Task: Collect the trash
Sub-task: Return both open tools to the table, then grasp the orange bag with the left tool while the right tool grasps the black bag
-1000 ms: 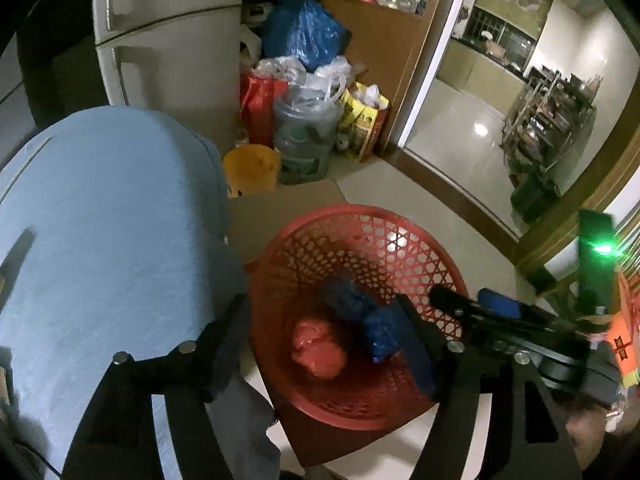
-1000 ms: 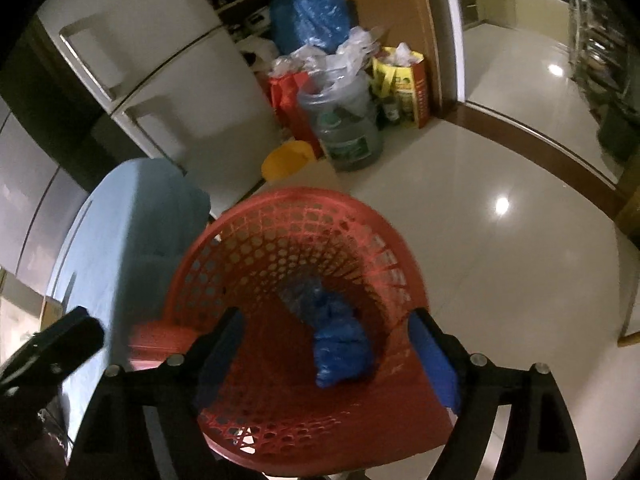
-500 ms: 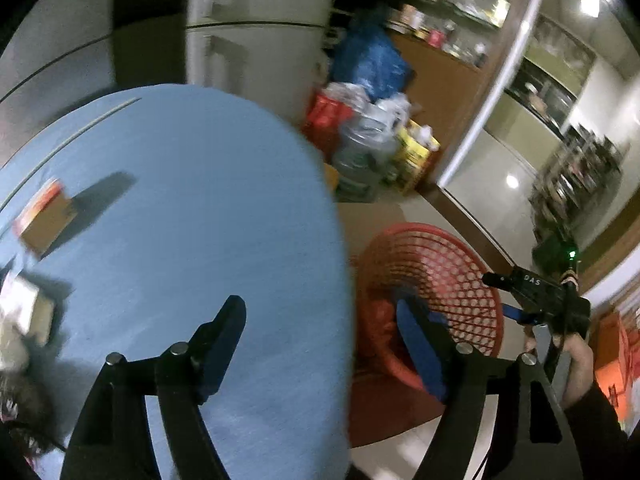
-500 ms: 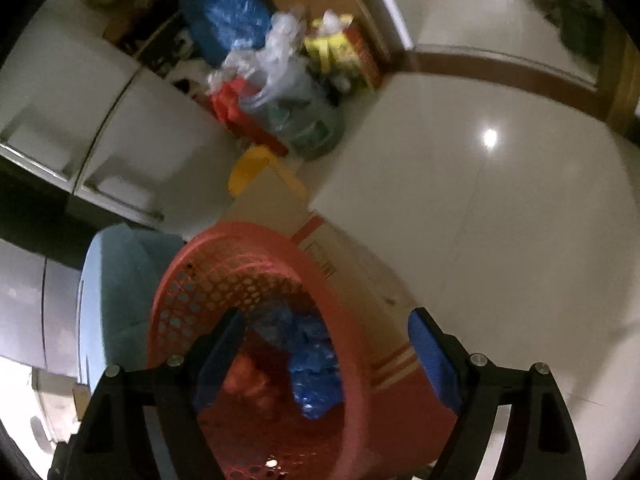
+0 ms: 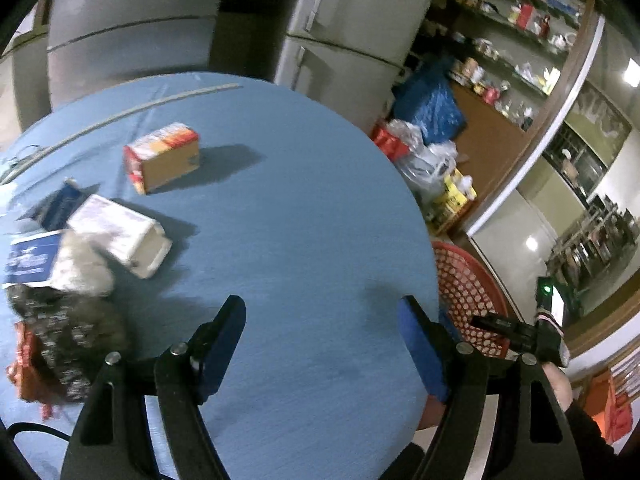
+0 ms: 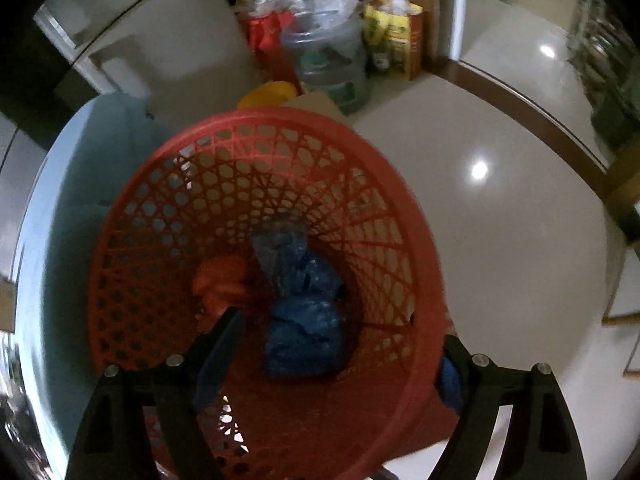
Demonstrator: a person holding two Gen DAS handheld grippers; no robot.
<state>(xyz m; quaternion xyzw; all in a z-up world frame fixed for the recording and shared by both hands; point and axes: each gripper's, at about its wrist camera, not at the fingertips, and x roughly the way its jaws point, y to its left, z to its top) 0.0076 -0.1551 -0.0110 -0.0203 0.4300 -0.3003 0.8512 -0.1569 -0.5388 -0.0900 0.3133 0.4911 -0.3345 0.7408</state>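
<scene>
Left gripper (image 5: pixel 322 330) open, empty, over table (image 5: pixel 304 184); trash blurred.

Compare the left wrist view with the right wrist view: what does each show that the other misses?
Only the left wrist view shows the trash on the tabletop: an orange-and-brown cardboard box, a white carton and a dark crumpled wrapper, with the open left gripper empty above bare table. Only the right wrist view looks into the basket, showing a crumpled blue plastic bag and an orange wad. Both show the round blue table and the red perforated plastic basket beside it.
</scene>
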